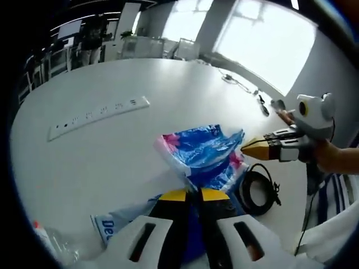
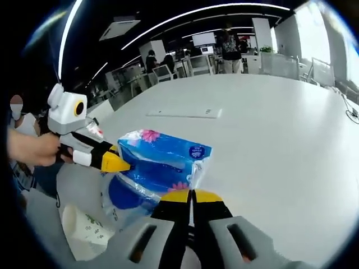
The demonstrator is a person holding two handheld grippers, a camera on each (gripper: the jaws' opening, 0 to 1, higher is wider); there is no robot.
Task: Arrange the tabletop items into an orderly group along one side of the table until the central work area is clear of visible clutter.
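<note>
Beside the coiled cable (image 1: pixel 259 191), both tools, left (image 1: pixel 193 194) and right (image 2: pixel 190 195), are pinching the tissue pack (image 1: pixel 205 154), jaws closed; grouping on the table (image 1: pixel 101 162) is remaining unfinished.

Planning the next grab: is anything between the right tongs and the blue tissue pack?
Nothing visible. In the right gripper view the right tongs sit with their shut tips right at the blue tissue pack. The left tongs come in from the side at the pack's edge, not across the path.
</note>
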